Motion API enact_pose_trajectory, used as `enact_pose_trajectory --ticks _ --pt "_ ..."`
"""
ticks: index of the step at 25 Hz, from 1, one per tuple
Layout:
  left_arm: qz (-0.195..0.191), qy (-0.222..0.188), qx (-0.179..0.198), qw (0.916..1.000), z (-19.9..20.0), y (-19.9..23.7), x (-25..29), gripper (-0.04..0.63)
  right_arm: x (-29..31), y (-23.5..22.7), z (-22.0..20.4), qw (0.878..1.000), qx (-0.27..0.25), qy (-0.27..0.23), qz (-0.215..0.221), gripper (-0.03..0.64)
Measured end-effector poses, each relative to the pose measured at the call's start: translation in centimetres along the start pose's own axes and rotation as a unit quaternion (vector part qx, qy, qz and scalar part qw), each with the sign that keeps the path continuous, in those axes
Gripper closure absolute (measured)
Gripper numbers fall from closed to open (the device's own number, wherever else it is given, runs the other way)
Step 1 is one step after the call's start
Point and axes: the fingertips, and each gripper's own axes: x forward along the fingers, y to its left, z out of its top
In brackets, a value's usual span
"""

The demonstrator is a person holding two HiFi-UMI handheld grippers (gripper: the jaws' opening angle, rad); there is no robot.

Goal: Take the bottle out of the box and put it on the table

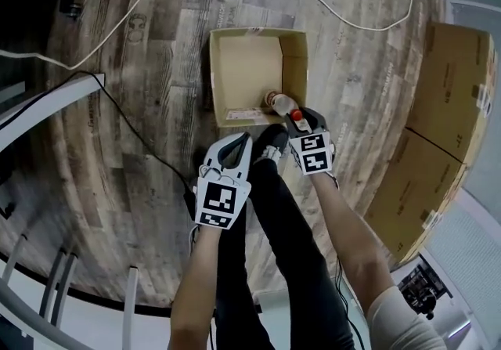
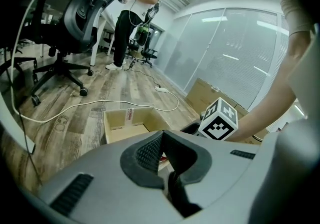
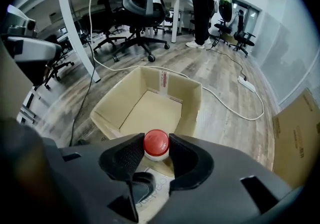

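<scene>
Over the near right corner of the open cardboard box (image 1: 244,66), the right hand-held gripper (image 1: 299,120) points steeply down. Its bare forearm comes in from the lower right of the head view, with a pale sleeve at the upper arm. The left forearm runs alongside from the bottom edge, and the person's legs in black trousers (image 1: 274,215) lie between the two.

The left hand-held gripper (image 1: 247,137) is tilted less steeply. It hangs above the plank floor (image 1: 133,106) just short of the box's near edge. Its own view shows the pad tips meeting with nothing between them.

The bottle (image 1: 280,102) lies on its side in the box, at that near right corner. Its red cap (image 3: 156,142) sits between the right gripper's jaws. These stand partly apart, with a pad against each side of the cap.

Each gripper carries a cube with black-and-white square markers. A white label with red print (image 3: 164,78) is stuck on the box's far wall, and another white label (image 1: 241,115) lies on its near flap. Neither is sharp enough to read. The brown cartons (image 1: 454,82) standing to the right bear dark print that is too small to make out. Some floor planks have faint stamped marks, equally illegible.
</scene>
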Motion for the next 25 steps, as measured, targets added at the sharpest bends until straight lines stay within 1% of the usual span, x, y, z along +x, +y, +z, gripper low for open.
enact_pose_trajectory --ticks 5,10,17,21,25 --pt "0.01 -0.009 -0.013 0.9998 0.7 0.8 -1.6 0.581 -1.1 1.0 0.6 1.0 -0.012 0.014 -0.001 0.434" --pt "0.02 -0.01 -0.009 0.9997 2.8 1.3 -3.8 0.581 -4.8 1.7 3.8 1.0 -0.026 -0.001 0.005 0.434" --pt "0.032 -0.024 0.014 0.9991 9.2 2.0 -8.2 0.581 -11.7 2.2 9.7 0.997 -0.072 -0.036 0.011 0.435" --pt "0.039 -0.032 0.025 0.9984 13.1 1.6 -11.5 0.581 -16.4 3.1 14.1 0.993 -0.104 -0.062 0.015 0.434" --pt "0.046 -0.035 0.017 0.9982 16.9 0.3 -15.0 0.58 -22.3 3.9 18.6 0.988 -0.13 -0.084 0.024 0.434"
